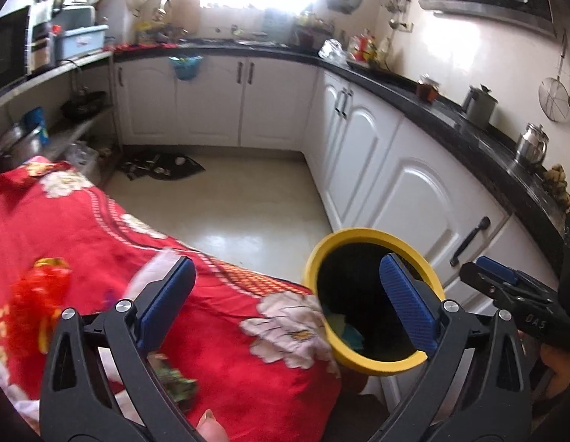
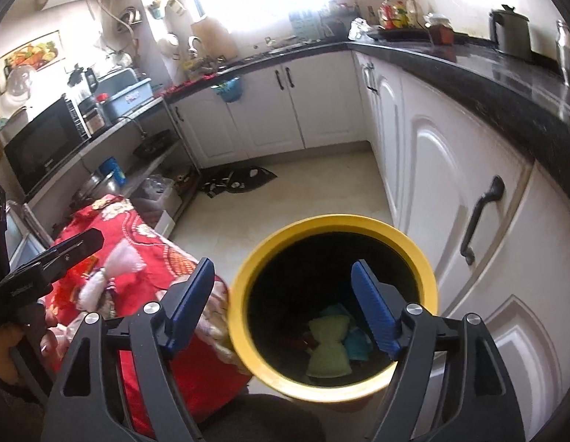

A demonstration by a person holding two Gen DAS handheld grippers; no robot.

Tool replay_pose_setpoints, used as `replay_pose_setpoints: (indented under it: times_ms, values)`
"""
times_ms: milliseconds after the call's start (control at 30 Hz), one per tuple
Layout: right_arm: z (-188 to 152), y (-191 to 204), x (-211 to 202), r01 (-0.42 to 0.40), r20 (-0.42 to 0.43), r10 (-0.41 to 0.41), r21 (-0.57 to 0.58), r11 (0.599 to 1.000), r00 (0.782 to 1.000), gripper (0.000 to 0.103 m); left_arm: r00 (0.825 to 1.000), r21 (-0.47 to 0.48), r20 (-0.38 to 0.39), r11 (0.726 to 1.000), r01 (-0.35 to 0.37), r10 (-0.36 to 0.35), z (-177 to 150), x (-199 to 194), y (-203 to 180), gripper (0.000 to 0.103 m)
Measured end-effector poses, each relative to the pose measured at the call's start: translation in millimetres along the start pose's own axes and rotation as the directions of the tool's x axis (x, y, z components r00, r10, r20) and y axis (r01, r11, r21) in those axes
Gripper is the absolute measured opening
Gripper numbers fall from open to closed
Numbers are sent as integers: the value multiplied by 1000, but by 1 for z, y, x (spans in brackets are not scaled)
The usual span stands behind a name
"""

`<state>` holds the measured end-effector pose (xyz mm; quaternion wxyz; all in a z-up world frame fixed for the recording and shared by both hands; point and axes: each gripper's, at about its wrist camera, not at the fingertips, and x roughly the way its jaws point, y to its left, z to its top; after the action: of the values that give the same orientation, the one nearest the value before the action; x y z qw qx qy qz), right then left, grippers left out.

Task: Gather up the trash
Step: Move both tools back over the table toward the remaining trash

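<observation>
Kitchen w/ white cabinets (image 2: 450, 169) and a black counter (image 2: 480, 73) along the back and right walls. Yellow-rimmed bin (image 2: 332, 305) on the floor btw the cabinets and a red floral cloth (image 1: 111, 243) draped over smth (can't tell what's underneath).

Left gripper (image 1: 285, 294) w/ fingers spread wide, nothing btw them, one blue pad over the cloth and the other in front of the bin opening. Right gripper (image 2: 285, 305) also open, nothing btw the pads, hanging right above the bin mouth.

Trash already in the bin: a green crumpled piece (image 2: 327, 346) at the bottom, a teal bit (image 2: 355, 344) beside it, and smth red next to them, too dark to ID. Bin interior mostly black, near rim partly hidden behind the right finger.

More bits on the cloth: a white tissue-like wad (image 2: 121, 258), motion-blurred; a red/yellow wrapper (image 1: 38, 294), very blurry; a green crumpled bit (image 1: 178, 383) half hidden behind the left gripper frame.

Dark mat (image 1: 163, 167) w/ small scraps on the floor at the far end, too small to make out. Window blown out, clutter on the counter under it hard to read. Fingertip of a hand (image 1: 211, 427) cut off at bottom edge.
</observation>
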<state>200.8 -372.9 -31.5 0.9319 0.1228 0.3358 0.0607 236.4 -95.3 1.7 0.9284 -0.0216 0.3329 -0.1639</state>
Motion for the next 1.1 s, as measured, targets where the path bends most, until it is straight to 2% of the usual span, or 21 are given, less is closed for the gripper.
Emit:
replay_pose_setpoints:
  times_ms: [500, 1100]
  values:
    - [10, 76, -13, -101, 18, 104, -126, 987, 994, 78, 988, -92, 112, 991, -100, 110, -4, -65, 61, 92]
    - [8, 164, 1, -211, -35, 209, -262, 942, 977, 81, 964, -207, 144, 959, -191, 223, -26, -110, 133, 92]
